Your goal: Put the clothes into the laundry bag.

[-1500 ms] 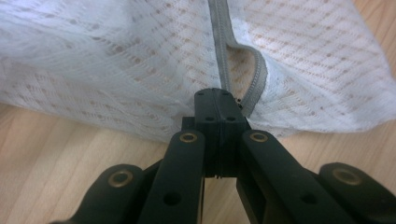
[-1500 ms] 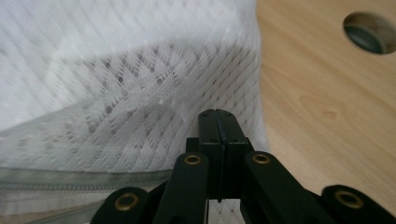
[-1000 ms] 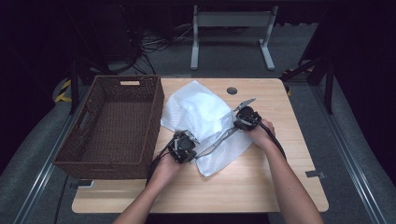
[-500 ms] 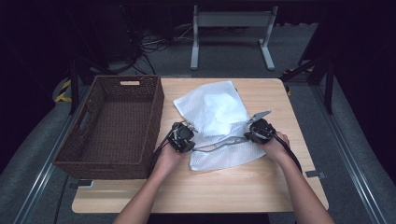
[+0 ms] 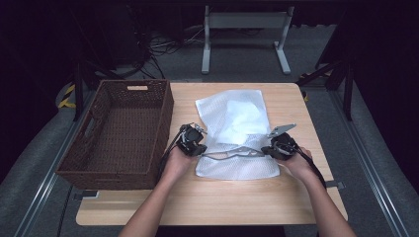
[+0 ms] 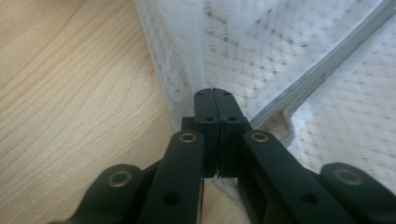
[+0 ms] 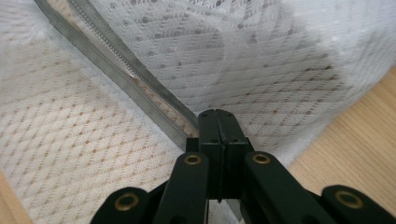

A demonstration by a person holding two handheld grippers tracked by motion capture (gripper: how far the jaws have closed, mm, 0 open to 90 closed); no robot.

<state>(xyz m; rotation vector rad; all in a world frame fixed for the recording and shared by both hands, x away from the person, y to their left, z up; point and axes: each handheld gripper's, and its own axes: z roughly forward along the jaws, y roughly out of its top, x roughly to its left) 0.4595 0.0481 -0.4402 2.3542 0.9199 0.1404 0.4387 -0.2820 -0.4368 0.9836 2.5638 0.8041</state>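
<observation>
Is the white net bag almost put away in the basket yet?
Not yet. Done: the white mesh bag lies spread flat on the table. In hand: the left hand-held gripper and the right hand-held gripper are each shut on the bag's edge near its grey zipper, one at either end. Left, probably: folding or lifting it and moving it into the wicker basket, which has nothing in it.

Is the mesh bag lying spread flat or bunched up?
Spread flat: the mesh bag lies smooth on the table, both grippers pinching its near edge.

The right tool has swung out wide, and the white mesh bag now lies spread flat, zipper edge taut.
</observation>
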